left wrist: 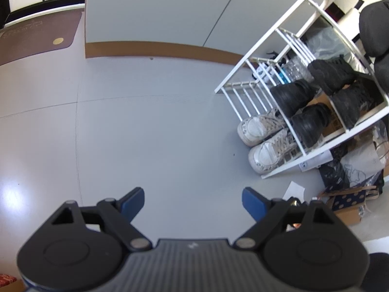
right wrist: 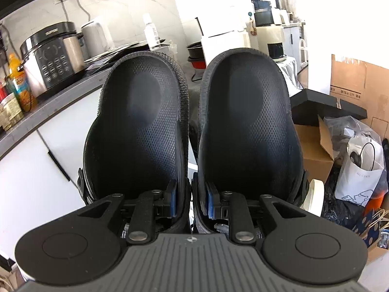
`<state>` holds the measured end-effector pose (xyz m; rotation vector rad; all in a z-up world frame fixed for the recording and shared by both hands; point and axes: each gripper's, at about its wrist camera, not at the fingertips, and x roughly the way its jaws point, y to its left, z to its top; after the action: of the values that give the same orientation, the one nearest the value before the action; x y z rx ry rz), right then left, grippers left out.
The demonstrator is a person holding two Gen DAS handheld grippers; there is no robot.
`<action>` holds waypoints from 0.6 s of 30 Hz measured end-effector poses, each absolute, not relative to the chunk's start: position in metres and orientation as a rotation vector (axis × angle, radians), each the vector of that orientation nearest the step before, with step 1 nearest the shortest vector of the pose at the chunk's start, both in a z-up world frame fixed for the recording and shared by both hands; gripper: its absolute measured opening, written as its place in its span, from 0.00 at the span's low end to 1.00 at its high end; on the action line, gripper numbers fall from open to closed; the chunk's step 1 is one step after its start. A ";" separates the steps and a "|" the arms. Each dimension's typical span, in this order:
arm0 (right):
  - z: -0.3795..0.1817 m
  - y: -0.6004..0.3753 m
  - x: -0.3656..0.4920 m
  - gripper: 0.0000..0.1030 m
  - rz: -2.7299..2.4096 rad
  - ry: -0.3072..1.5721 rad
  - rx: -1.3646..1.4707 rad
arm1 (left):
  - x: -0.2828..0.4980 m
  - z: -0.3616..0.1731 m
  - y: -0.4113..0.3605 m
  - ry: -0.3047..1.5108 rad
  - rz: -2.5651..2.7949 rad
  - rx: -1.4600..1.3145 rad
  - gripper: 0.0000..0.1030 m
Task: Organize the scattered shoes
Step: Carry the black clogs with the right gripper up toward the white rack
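**Right claw carrying a pair of black shoes; left claw released**

Your right gripper (right wrist: 190, 200) is clenched on the adjoining inner walls of two black shoes (right wrist: 145, 121), insoles facing the camera, lifted before a kitchen counter (right wrist: 48, 102). Your left gripper (left wrist: 193, 203) hangs spread wide and empty above the grey floor (left wrist: 145, 133). The white shoe rack (left wrist: 291, 80) already bears black boots (left wrist: 294, 96) and white sneakers (left wrist: 260, 126).

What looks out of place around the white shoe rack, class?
The pair of white sneakers sits on the floor at the foot of the white shoe rack, toes poking out, while the black shoes rest on its shelves. Bags and boxes clutter the floor beside it.
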<state>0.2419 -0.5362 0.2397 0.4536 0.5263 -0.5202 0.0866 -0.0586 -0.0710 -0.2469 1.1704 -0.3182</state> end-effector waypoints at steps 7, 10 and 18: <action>0.238 -0.563 0.245 0.25 -0.579 0.537 0.523 | 0.086 -0.065 -0.055 1.161 -0.330 -0.280 0.87; 0.238 -0.570 0.251 0.26 -0.600 0.557 0.538 | 0.086 -0.065 -0.054 1.166 -0.337 -0.290 0.86; 0.228 -0.587 0.274 0.26 -0.640 0.600 0.533 | 0.088 -0.070 -0.056 1.197 -0.353 -0.323 0.87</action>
<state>0.2742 -0.5865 0.2275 0.5326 0.6003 -0.6400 0.0879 -0.0559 -0.0702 -0.3232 1.1970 -0.3530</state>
